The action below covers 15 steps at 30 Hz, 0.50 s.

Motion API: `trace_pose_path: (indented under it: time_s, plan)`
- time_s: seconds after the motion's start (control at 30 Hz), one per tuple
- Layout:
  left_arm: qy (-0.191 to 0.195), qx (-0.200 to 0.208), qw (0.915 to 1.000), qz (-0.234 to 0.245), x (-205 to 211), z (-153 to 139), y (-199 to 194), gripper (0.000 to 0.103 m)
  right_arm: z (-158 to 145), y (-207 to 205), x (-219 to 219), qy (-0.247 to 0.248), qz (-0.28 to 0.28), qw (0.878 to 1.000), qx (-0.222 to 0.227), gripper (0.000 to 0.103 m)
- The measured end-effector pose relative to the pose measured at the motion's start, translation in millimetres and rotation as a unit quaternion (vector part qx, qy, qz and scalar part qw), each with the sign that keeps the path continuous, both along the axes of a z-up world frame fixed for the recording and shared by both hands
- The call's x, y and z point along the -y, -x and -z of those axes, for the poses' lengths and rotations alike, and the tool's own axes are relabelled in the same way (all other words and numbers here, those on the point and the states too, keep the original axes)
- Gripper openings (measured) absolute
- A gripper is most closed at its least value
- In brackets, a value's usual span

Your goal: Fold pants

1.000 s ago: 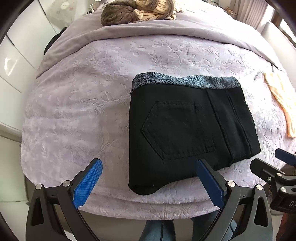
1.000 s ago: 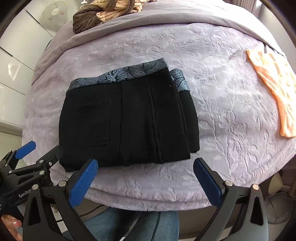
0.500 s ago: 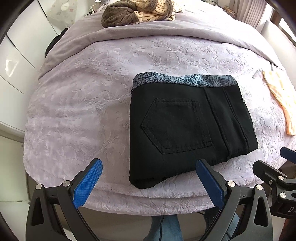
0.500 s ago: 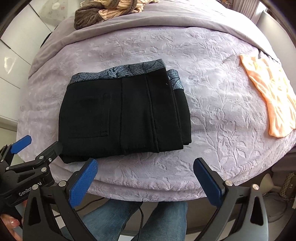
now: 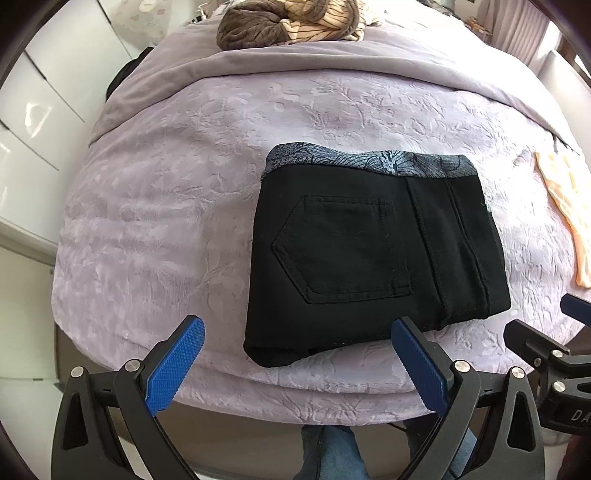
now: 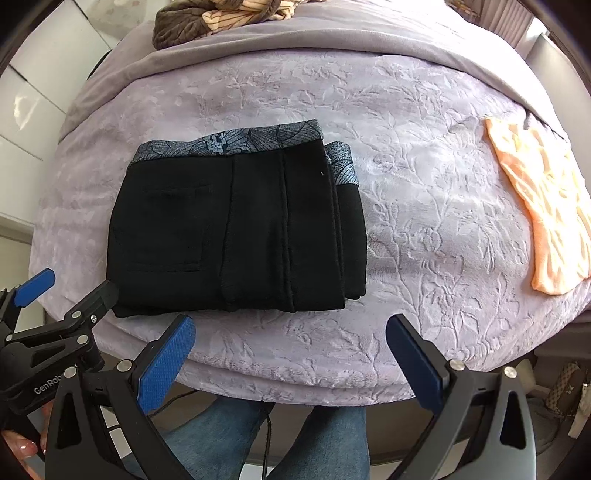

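The black pants (image 5: 373,254) lie folded into a compact rectangle on the lilac bed cover (image 5: 166,206), back pocket up, with a grey patterned waistband along the far edge. They also show in the right wrist view (image 6: 236,229). My left gripper (image 5: 295,350) is open and empty, held off the bed's near edge, just short of the pants. My right gripper (image 6: 291,349) is open and empty, also off the near edge, to the right of the left one.
A peach garment (image 6: 543,206) lies on the bed at the right. A brown and striped heap of cloth (image 5: 288,22) sits at the far end. White cabinets (image 5: 33,122) stand to the left. The person's jeans-clad legs (image 6: 266,435) stand below the bed edge.
Both grippers have drawn back and up from the bed, so the pants look farther away. The pants have not moved. Both grippers stay open.
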<state>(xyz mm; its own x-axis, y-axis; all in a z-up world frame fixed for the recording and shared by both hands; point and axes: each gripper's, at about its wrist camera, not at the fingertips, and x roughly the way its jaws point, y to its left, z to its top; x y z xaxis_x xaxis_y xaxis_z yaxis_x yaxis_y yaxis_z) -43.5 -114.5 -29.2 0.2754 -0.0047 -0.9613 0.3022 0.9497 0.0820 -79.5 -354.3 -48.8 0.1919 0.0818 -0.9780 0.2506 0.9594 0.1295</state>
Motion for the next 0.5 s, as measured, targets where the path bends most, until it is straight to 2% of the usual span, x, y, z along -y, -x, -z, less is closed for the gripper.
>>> trace_pose_path:
  time_s: [0.5]
  plan:
    - [-0.010,-0.008,0.9999,0.003,2.7,4.9,2.8,0.101,4.6,-4.4,-1.7,-0.004,-0.019,1.000,-0.003,0.103]
